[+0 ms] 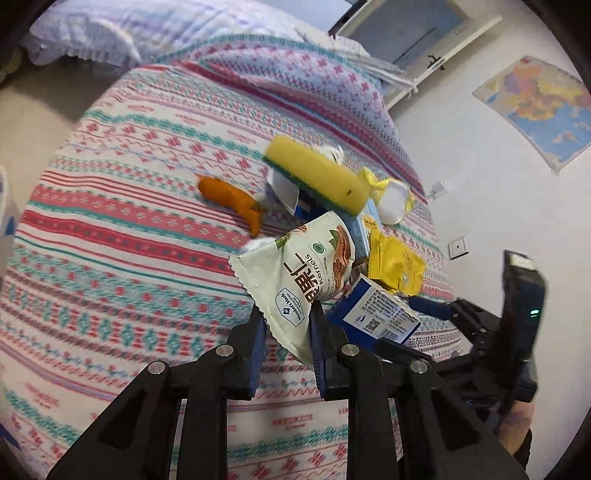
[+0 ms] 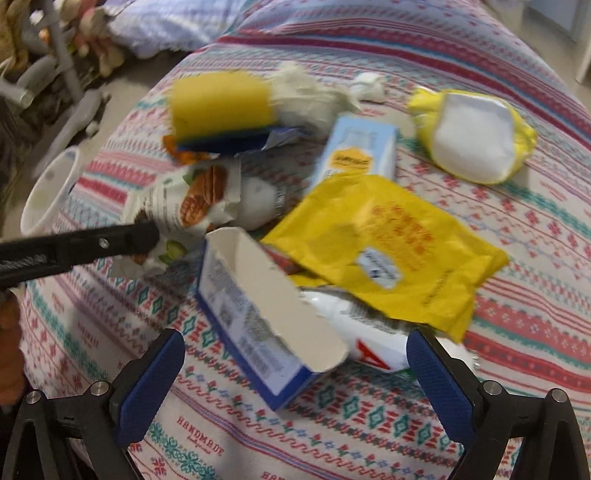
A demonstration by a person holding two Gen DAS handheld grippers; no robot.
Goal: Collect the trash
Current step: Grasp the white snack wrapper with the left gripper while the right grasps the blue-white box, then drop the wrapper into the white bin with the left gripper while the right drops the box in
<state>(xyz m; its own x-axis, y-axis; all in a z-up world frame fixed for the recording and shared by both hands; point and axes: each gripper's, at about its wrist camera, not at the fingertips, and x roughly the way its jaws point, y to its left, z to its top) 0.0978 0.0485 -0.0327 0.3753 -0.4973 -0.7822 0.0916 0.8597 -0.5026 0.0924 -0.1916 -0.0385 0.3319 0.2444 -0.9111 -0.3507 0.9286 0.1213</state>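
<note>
A pile of trash lies on a patterned bedspread [image 1: 122, 266]. My left gripper [image 1: 288, 321] is shut on the lower corner of a white and green snack bag [image 1: 306, 266]; in the right wrist view its black finger [image 2: 122, 236] reaches into that crumpled bag [image 2: 184, 206] from the left. My right gripper [image 2: 295, 354] is open wide, and a torn blue and white box [image 2: 266, 314] lies between its blue pads without touching them. A yellow wrapper [image 2: 388, 243] and a white and red wrapper [image 2: 369, 343] lie just behind the box.
Further back lie a yellow sponge [image 1: 317, 173], an orange soft piece [image 1: 232, 199], a light blue carton [image 2: 358, 151], white tissue [image 2: 306, 96] and a yellow and white bag [image 2: 476, 136]. A white tub [image 2: 51, 188] stands at the bed's left edge. A pillow [image 1: 110, 26] lies at the head.
</note>
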